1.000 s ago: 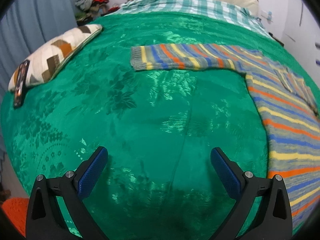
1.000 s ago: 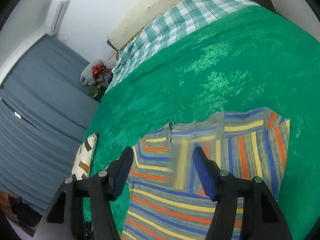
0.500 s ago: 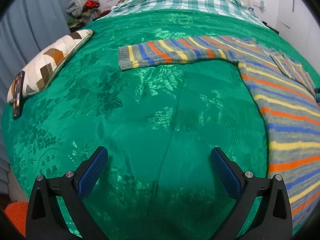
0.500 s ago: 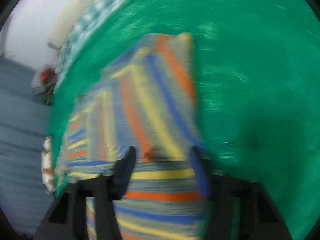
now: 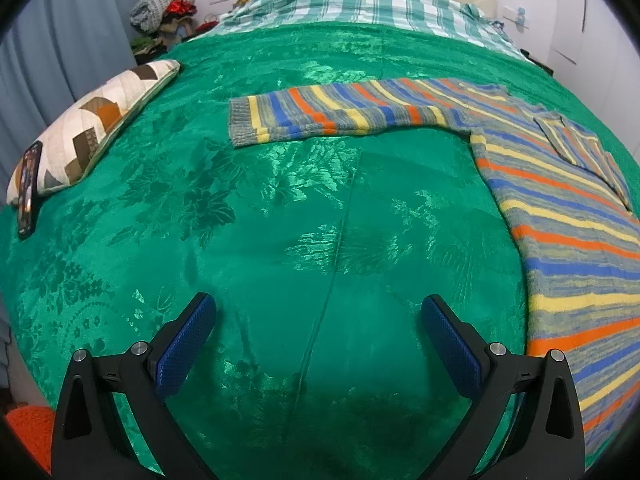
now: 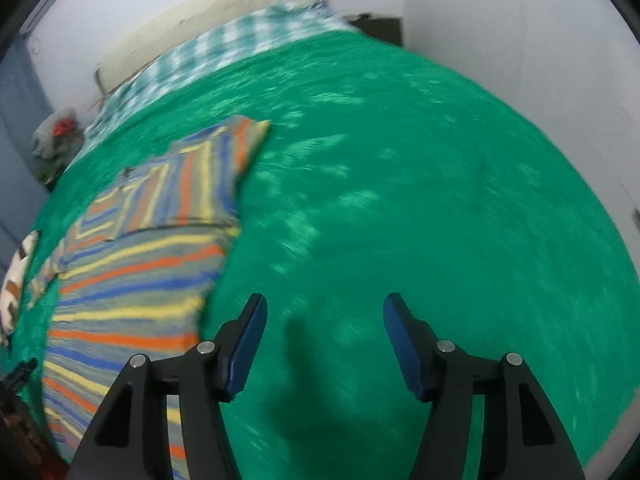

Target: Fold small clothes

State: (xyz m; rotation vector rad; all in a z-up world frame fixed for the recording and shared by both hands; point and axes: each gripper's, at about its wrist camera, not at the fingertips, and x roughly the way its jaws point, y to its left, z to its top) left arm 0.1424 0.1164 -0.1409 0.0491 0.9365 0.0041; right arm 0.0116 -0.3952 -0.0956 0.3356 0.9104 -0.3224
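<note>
Striped sweater: soft knit in grey, blue, yellow and orange bands, ribbed cuff; lies flat on the bed, one sleeve stretched straight out sideways, the other folded across the chest. Green bedspread: glossy, embossed floral pattern, centre seam.

Left gripper: black frame, blue textured pads spread wide, nothing between, over bare bedspread.

Right gripper: jaws have just been opening, parted, nothing between; sweater hem just beside its left finger.

Patchwork pillow: chevron pieces, phone leaning against it.
</note>
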